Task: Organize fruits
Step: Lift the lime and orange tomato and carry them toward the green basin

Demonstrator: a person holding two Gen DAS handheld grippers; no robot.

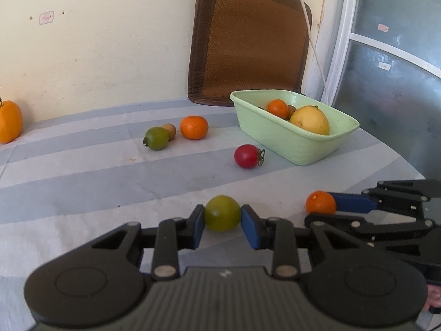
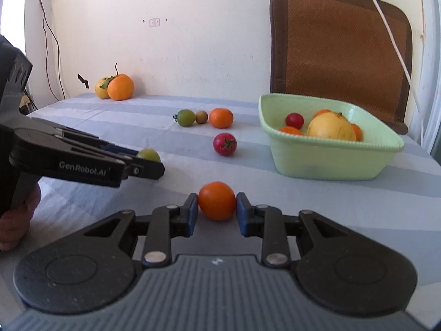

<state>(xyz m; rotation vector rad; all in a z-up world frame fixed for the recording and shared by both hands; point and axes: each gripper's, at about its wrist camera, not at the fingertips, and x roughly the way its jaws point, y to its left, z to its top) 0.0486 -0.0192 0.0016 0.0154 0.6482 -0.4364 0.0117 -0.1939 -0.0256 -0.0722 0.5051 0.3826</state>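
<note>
Left wrist view: left gripper (image 1: 222, 218) clamped on a green fruit (image 1: 222, 213), blue pads touching both sides, low over the striped tablecloth (image 1: 82, 182). Right gripper (image 1: 326, 209) entering from the right edge, body cut off, fingers either side of a small orange fruit (image 1: 320, 202), lower finger partly hidden. Farther off, a red tomato (image 1: 247, 156) just beside the green basin (image 1: 278, 138); inside, a yellow citrus (image 1: 310, 120) hiding much of the rest.

Right wrist view: same orange fruit (image 2: 217, 200) gripped between both pads of the right gripper (image 2: 217, 207). Left gripper (image 2: 148, 162) seen side-on, covering most of the green fruit (image 2: 149, 154). Basin (image 2: 330, 162) contents partly hidden behind the citrus (image 2: 330, 129).
</note>
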